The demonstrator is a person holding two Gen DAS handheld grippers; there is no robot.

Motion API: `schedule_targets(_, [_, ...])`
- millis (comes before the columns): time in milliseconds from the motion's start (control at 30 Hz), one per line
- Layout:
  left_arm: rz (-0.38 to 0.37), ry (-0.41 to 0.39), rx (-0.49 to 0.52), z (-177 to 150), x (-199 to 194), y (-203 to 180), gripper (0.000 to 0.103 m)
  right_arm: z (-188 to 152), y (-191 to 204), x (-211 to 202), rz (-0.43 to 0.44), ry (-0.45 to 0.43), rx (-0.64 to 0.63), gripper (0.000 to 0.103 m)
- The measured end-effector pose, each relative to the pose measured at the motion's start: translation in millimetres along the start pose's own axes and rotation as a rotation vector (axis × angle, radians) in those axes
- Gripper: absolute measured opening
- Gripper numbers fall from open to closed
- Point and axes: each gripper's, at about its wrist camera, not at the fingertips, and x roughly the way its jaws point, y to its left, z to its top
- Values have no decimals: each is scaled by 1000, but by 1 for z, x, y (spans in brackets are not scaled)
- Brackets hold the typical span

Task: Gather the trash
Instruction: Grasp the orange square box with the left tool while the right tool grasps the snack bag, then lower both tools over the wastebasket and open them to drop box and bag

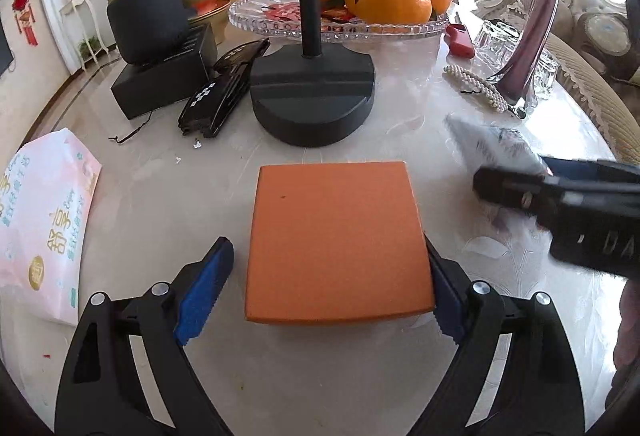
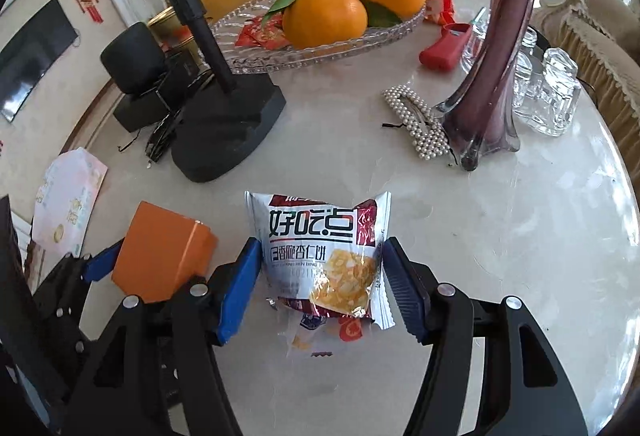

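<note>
Left wrist view: left gripper [image 1: 326, 290] spread wide around orange box [image 1: 338, 242]; right pad touching box's right side, left pad [image 1: 204, 296] just clear of box's left side.
Orange box: flat on marble table [image 1: 160, 176], just in front of black stand base [image 1: 314, 92].
Right wrist view: right gripper [image 2: 320, 286] straddling snack wrapper [image 2: 324, 256]; both blue pads at wrapper's edges, firm pinch or loose contact impossible to tell.
Snack wrapper: silver and red, printed side up, upright between the fingers, lower end crumpled against table.
Side by side: box and left gripper just left of wrapper in right wrist view; right gripper blurred at right edge of left wrist view.
Behind: glass tray [image 2: 320, 48] with oranges [image 2: 326, 16], purple vase [image 2: 488, 76], pearl clip [image 2: 420, 128], red lighter [image 2: 444, 50], tissue pack [image 1: 44, 228] at left.
</note>
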Motion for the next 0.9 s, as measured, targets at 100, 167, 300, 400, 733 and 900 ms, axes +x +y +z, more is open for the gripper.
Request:
schedule_targets(100, [1, -11, -2, 0, -2, 3, 73, -3, 2, 7, -2, 26, -12, 66])
schedule_targets(167, [-14, -21, -13, 1, -3, 7, 70, -6, 7, 10, -32, -5, -38, 65])
schedule_targets(300, [-30, -26, -18, 1, -3, 10, 70, -11, 7, 6, -27, -38, -16, 43])
schedule_targets(400, [-18, -39, -3, 2, -7, 8, 70, -20, 10, -8, -46, -86, -23, 41])
schedule_targets(733, [-102, -138, 54, -67, -128, -4, 70, -97, 22, -124, -63, -235, -42, 39])
schedule_targets(900, [-142, -180, 86, -143, -207, 1, 70, -168, 47, -182, -39, -298, -82, 39])
